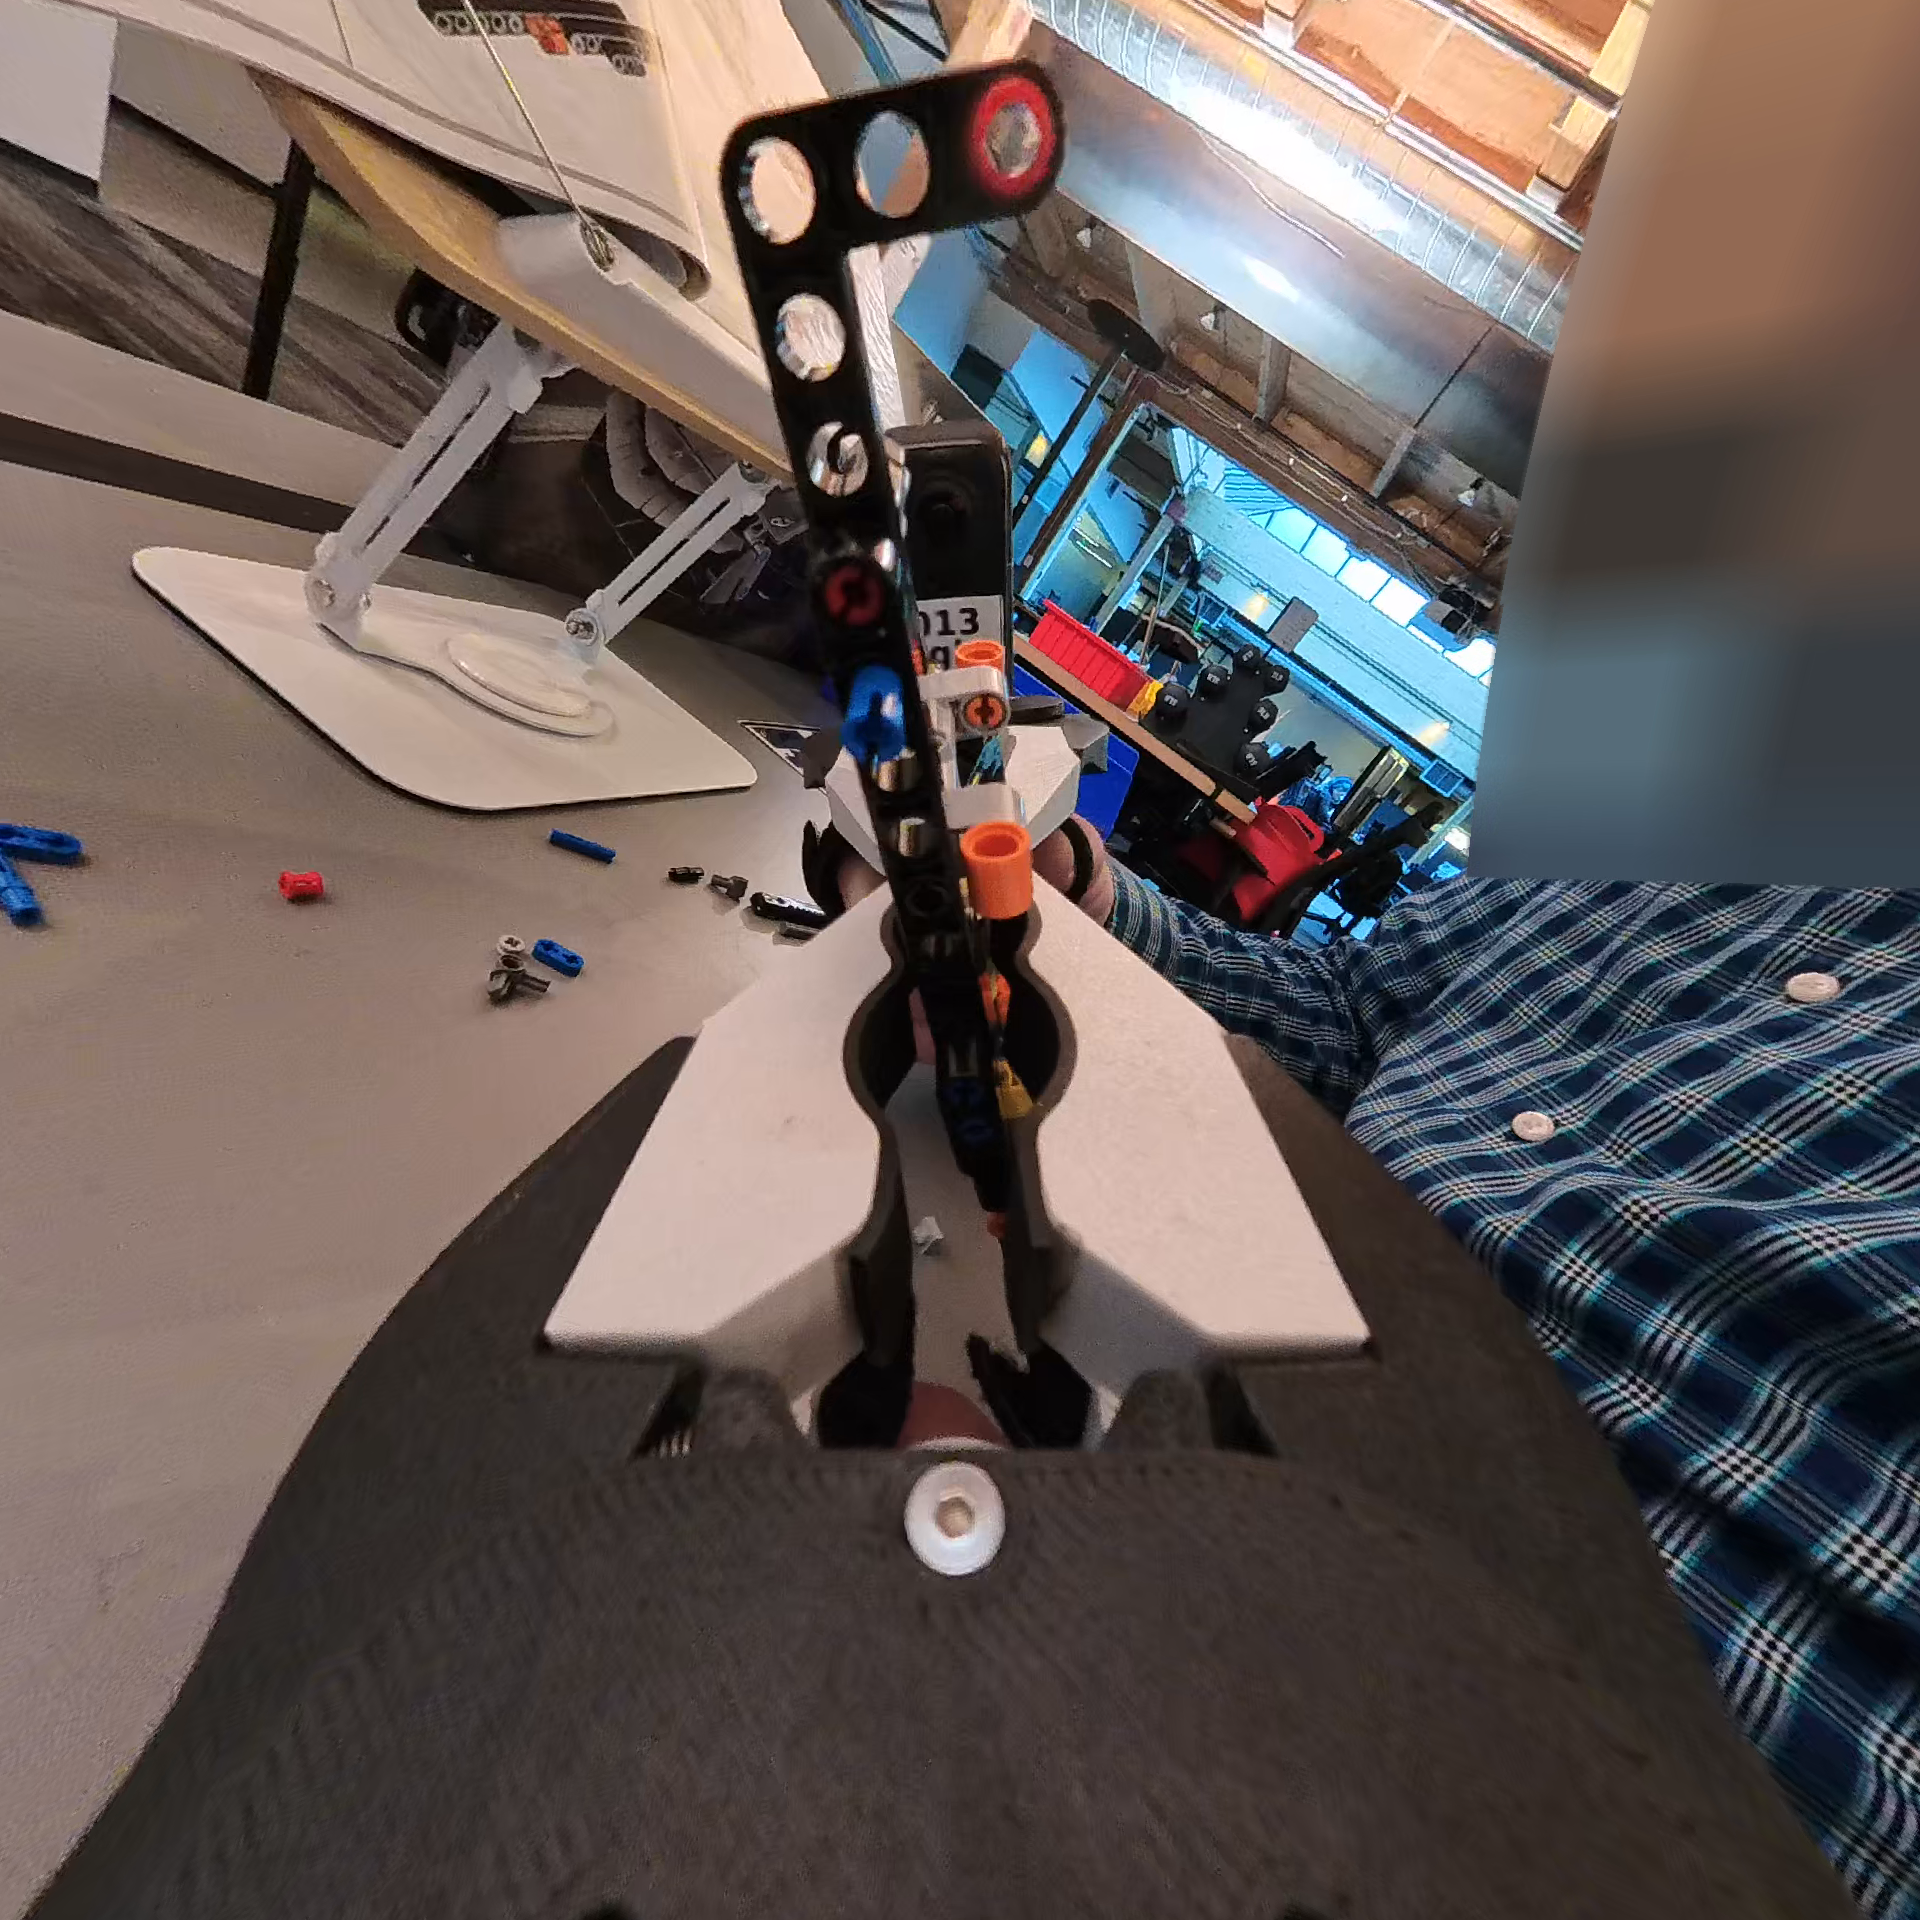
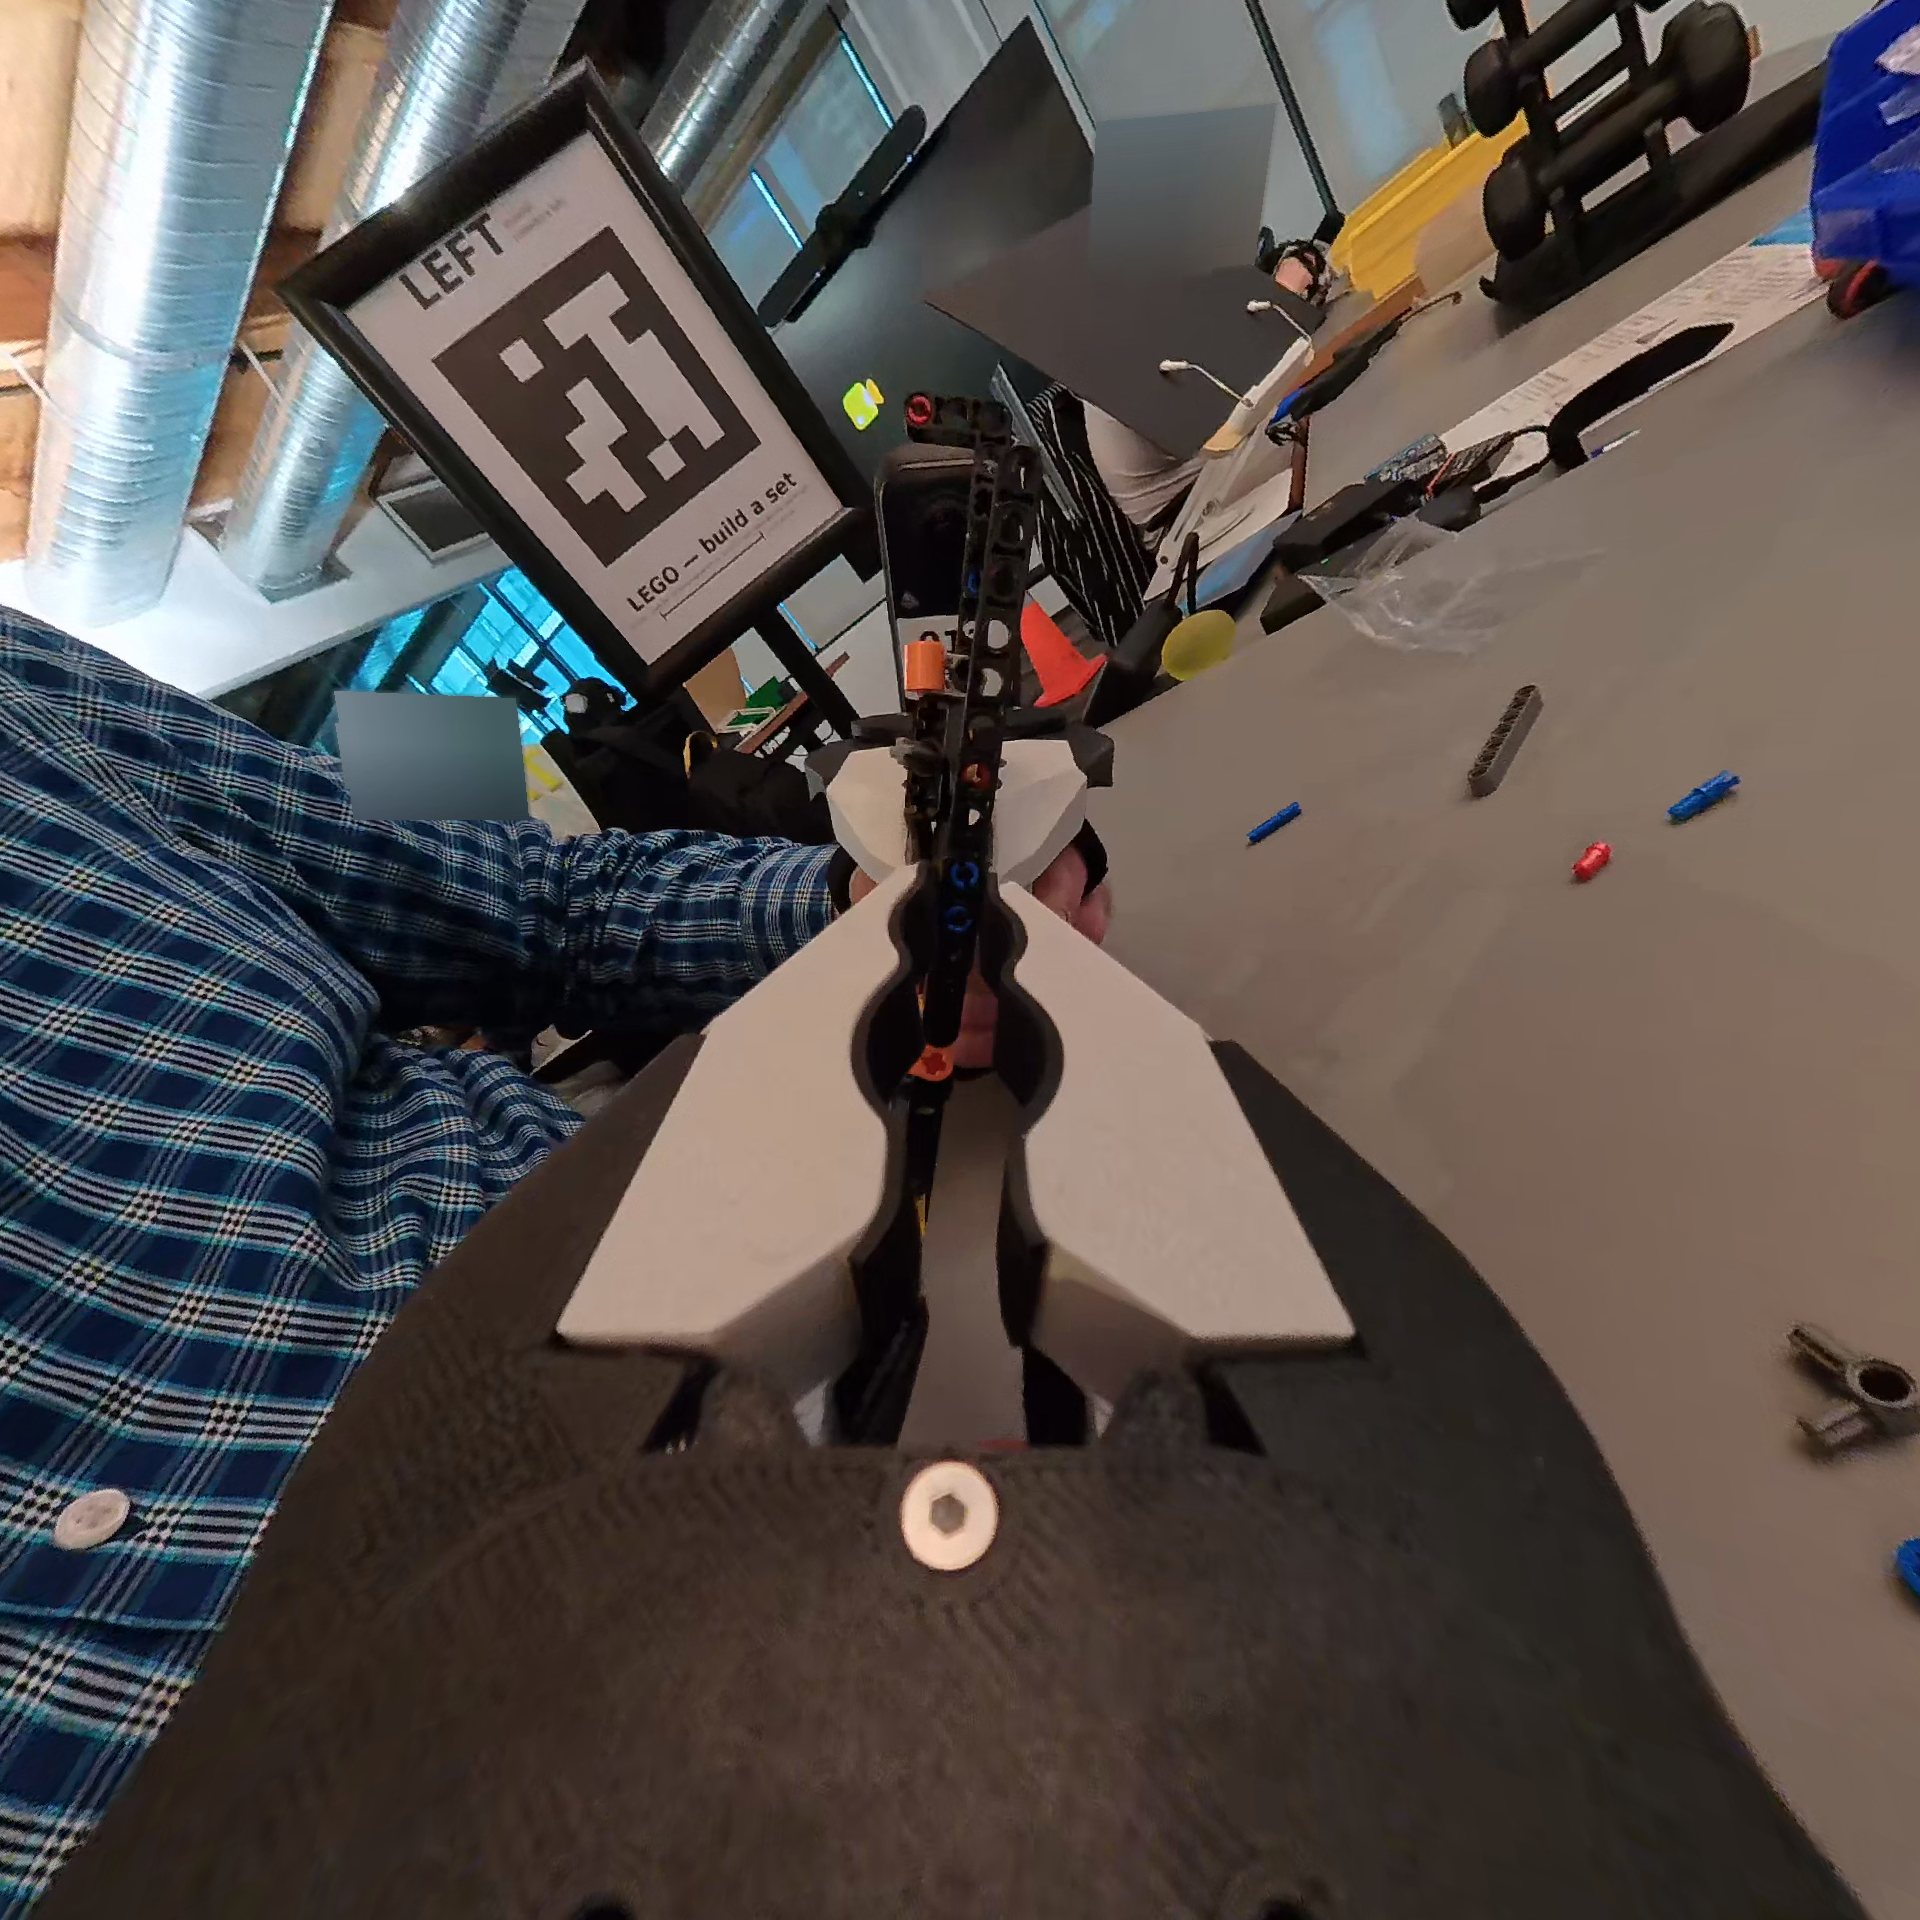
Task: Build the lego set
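Observation:
A black lego beam assembly point(image 1: 831, 416) has an L-shaped top, red and blue pins and an orange bush point(image 1: 995, 868). It is held up in the air above the grey table point(image 1: 260, 1091). My left gripper point(image 1: 956, 914) is shut on its lower end. My right gripper point(image 2: 951, 894) is shut on the same assembly point(image 2: 992, 582) from the opposite side. Each gripper shows in the other's view, white-fingered, just behind the assembly: the right one in the left wrist view point(image 1: 1039, 779), the left one in the right wrist view point(image 2: 1039, 810). The gripped part is mostly hidden between the fingers.
Loose pieces lie on the table: blue parts point(image 1: 31, 862), a red pin point(image 1: 301, 885), a blue pin point(image 1: 582, 847), a grey beam point(image 2: 1504, 743), a grey connector point(image 2: 1860, 1392). A white stand point(image 1: 436, 675) holds a booklet. A framed sign point(image 2: 561, 384) stands behind. A person's plaid sleeve point(image 2: 260, 987) is close. Only a small space, under 4 cm, lies between the two pairs of fingers.

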A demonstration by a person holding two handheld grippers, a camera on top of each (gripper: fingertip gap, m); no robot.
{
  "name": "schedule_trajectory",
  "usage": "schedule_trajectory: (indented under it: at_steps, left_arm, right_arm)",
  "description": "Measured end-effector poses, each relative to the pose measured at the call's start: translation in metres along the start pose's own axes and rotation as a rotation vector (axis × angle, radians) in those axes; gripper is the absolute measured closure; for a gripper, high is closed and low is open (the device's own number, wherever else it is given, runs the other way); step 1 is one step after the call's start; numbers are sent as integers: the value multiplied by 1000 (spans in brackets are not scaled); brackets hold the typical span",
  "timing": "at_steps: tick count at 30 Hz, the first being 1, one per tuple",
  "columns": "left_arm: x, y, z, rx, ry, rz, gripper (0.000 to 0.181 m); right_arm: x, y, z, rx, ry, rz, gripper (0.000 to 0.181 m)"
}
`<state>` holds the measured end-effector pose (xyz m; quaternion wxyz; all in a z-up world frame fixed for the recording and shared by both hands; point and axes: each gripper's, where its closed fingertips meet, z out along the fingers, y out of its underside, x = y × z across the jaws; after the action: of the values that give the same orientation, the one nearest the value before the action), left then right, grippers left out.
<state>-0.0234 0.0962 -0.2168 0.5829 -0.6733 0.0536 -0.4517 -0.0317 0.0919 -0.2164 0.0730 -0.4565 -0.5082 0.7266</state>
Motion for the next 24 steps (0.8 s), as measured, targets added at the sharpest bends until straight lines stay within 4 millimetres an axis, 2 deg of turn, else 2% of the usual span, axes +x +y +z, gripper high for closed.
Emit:
schedule_trajectory:
  at_steps: [5, 10, 16, 24]
  left_arm:
    - [0, -1, 5, -12, 1, -4, 171]
    - [-4, -4, 1, -3, 0, -16, 171]
    - [-3, 2, 4, -36, 12, -12, 171]
    - [-8, 2, 5, -36, 12, -40, 170]
  right_arm:
    - [1, -4, -6, 2, -4, 7, 174]
    - [7, -11, -21, 15, 10, -4, 169]
    - [4, 2, -12, -48, 0, -21, 175]
    - [9, 2, -12, -41, 24, -13, 176]
